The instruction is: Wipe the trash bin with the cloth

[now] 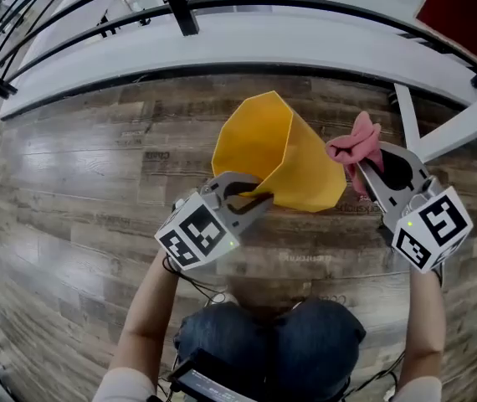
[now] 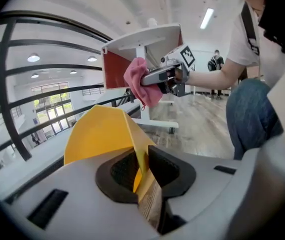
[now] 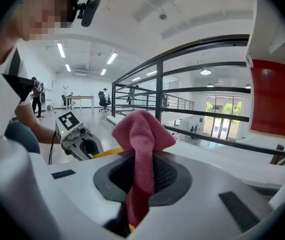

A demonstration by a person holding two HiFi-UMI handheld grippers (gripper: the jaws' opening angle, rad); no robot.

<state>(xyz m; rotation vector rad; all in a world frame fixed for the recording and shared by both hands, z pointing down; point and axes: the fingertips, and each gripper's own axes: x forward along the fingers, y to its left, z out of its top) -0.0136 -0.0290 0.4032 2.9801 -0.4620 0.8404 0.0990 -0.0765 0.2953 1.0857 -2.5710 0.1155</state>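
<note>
The left hand-held gripper (image 1: 256,198) pinches the yellow trash bin (image 1: 284,153) by its rim — the right hand-held gripper (image 1: 366,171) clamps the pink cloth (image 1: 357,144) beside it.

Yellow trash bin (image 1: 284,153), pink cloth (image 1: 357,143), grey wood-grain floor (image 1: 71,182); the left gripper (image 1: 258,199) and right gripper (image 1: 362,169) are light grey (2 black-and-white marker cubes (image 1: 195,233)).

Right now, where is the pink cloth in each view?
Head view: pink cloth right of centre, beside the yellow bin.
Left gripper view: upper centre, above the bin.
Right gripper view: centre, clamped between the jaws.
Shared landmark: the black railing.
</note>
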